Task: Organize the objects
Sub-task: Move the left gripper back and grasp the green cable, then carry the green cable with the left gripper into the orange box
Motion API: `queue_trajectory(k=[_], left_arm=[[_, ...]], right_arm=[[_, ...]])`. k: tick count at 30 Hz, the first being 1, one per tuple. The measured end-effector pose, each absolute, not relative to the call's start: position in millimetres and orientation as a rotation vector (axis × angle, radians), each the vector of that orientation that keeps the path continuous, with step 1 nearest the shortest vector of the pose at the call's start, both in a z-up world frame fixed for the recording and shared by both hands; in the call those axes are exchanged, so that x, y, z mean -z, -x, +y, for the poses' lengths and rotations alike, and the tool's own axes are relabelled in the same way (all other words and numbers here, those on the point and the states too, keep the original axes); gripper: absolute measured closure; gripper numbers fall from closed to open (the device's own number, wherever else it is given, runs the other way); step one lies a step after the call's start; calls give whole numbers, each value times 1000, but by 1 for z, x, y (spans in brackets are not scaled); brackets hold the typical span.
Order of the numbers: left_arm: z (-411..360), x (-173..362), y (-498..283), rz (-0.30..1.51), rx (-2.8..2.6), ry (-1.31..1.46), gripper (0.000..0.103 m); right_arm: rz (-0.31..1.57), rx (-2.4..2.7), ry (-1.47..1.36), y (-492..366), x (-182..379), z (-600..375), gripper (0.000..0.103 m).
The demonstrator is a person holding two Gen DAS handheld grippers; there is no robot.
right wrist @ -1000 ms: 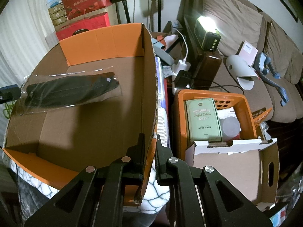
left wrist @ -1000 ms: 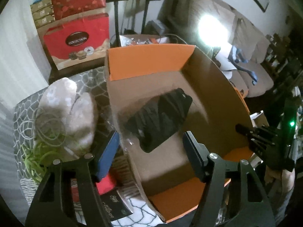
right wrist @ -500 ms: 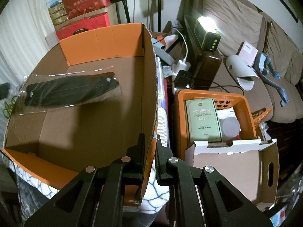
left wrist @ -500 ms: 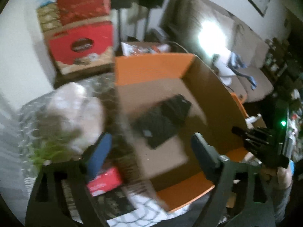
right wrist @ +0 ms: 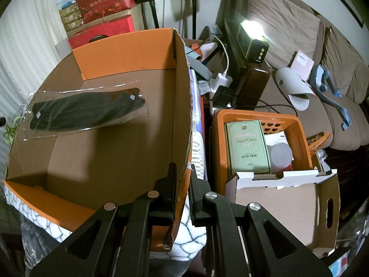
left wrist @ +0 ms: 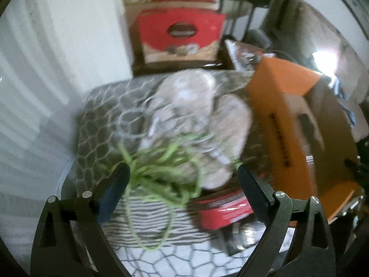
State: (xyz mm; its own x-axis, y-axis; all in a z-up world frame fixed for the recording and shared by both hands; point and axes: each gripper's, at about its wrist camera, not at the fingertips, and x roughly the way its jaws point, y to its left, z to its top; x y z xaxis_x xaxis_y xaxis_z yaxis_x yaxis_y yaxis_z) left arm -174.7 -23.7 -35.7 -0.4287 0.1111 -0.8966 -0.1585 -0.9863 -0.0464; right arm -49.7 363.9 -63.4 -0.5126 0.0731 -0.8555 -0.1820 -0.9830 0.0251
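An orange cardboard box (right wrist: 129,46) stands open on the patterned blanket. A black face mask in a clear sleeve (right wrist: 85,112) lies inside it against the left wall. My right gripper (right wrist: 183,173) is shut on the box's right wall near the front corner. My left gripper (left wrist: 182,177) is open and empty, above a tangle of green string (left wrist: 161,170) in front of a pair of pale fluffy slippers (left wrist: 196,120). The box (left wrist: 288,101) shows to its right. A flat red packet (left wrist: 223,210) lies by the right finger.
Red gift boxes (left wrist: 182,34) stand behind the blanket by the white curtain. Right of the box are an orange basket (right wrist: 253,120) with a green carton (right wrist: 246,147), a white-rimmed cardboard tray (right wrist: 283,203), a lamp (right wrist: 253,43) and a brown sofa (right wrist: 288,23).
My left gripper has swung left out of the box, leaving the mask inside, and now faces the slippers and green string. My right gripper has not moved.
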Motion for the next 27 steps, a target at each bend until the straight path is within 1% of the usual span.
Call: queue_trajectory(k=[6, 8, 9, 10, 12, 13, 14, 15, 16, 18, 19, 22, 27], left_arm=[[-41, 74, 179, 22, -2517, 1681, 10], [-44, 80, 179, -5, -2520, 1674, 17], [-46, 83, 179, -19, -2517, 1673, 28], [-46, 85, 180, -32, -2510, 1676, 43], [-48, 88, 180, -46, -2509, 1678, 55], [-49, 87, 179, -39, -2526, 1665, 64], [-50, 87, 178, -41, -2534, 1659, 70], [-54, 87, 178, -57, -2545, 1660, 83], [-58, 85, 178, -70, -2560, 1657, 88], [-66, 80, 177, -106, -2589, 1632, 93], [-71, 75, 176, -130, -2601, 1618, 94], [-78, 62, 172, -176, -2624, 1568, 95], [-86, 25, 162, -241, -2660, 1431, 95]], right_arm=[[159, -2603, 1467, 50, 63, 364, 95], [160, -2604, 1467, 50, 63, 364, 95], [159, -2603, 1467, 50, 63, 364, 95], [158, -2603, 1467, 50, 63, 364, 95], [156, -2602, 1468, 50, 63, 364, 95], [155, -2602, 1469, 51, 64, 364, 95], [154, -2601, 1469, 51, 63, 364, 95], [152, -2601, 1469, 51, 63, 363, 95], [152, -2600, 1469, 51, 64, 363, 95], [151, -2600, 1468, 51, 64, 363, 95], [151, -2600, 1469, 51, 64, 364, 95], [151, -2600, 1469, 51, 64, 364, 95], [152, -2600, 1469, 51, 64, 363, 95]])
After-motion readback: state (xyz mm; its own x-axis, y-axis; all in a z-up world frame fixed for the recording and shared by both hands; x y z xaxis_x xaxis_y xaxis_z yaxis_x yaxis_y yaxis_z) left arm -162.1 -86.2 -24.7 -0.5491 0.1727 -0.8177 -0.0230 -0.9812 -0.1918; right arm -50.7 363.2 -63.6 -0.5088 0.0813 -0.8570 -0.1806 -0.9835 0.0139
